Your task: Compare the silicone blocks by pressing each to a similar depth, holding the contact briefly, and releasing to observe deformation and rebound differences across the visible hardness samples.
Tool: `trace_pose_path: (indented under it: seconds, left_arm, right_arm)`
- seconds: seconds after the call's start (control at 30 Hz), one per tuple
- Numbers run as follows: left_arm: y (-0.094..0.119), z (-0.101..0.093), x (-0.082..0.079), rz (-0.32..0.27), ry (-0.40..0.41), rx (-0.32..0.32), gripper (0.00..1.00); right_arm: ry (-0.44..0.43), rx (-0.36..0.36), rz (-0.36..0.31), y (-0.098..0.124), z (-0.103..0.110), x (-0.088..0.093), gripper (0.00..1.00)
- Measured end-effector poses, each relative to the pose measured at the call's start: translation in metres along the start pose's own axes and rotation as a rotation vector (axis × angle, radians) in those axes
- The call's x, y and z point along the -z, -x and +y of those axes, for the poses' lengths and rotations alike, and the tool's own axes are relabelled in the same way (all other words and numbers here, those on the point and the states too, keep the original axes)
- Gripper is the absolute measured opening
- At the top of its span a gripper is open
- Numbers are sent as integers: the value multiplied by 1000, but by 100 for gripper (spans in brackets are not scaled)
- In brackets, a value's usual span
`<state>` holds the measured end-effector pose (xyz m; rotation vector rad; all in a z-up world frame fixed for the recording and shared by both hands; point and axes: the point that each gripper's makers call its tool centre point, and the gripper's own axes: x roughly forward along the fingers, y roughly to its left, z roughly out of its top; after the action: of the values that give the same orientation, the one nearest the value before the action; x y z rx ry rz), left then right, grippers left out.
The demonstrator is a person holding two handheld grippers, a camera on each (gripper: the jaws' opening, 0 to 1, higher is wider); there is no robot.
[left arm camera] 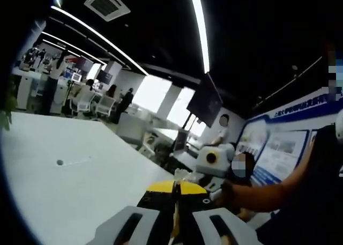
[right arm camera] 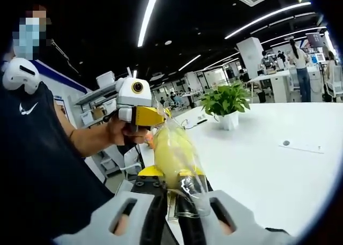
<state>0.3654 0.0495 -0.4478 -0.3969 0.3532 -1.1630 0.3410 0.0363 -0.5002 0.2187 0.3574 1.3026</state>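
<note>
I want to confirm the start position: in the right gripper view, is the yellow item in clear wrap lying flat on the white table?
No, the yellow item in clear wrap is held up between the two hand-held grippers, above the white table.

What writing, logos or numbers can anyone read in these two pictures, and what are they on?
Nothing can be read as words.
Blue wall display board: light characters along its top band, too blurred to read.
Panels on the board: print too small to read.
Person's dark shirt: a white swoosh-like mark, no letters.
</note>
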Motion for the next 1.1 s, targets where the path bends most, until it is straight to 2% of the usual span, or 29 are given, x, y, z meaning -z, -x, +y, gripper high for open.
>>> trace_pose_path:
  seconds: [0.17,0.3,0.43,0.53,0.83,0.93,0.97,1.03,1.1]
  left_arm:
    - [-2,1,1,-4,4,-16,0]
    - [-5,2,2,-8,10,-21,0]
    - [-11,-3,1,-17,-16,-22,0]
    - [-13,-3,3,-5,3,-24,0]
    - [-11,-4,10,-9,-62,-56,0]
    - [-8,-5,9,-3,-7,-53,0]
    - [-8,-7,9,-2,43,-44,0]
    - [-7,-11,7,-2,17,-31,0]
    - [-7,-9,9,12,-28,-53,0]
  right_arm:
    - [-25,-13,1,1,1,1,1]
    - [-24,-3,-2,3,0,1,1]
    - [-21,4,-9,11,-2,0,1]
    - [-13,-3,2,12,-2,2,1]
    - [24,-5,12,12,-3,8,0]
    - [31,-17,5,10,0,7,0]
    - [36,-28,-9,11,2,6,1]
    - [46,-48,-18,11,4,6,2]
    - [55,-38,-13,10,4,7,4]
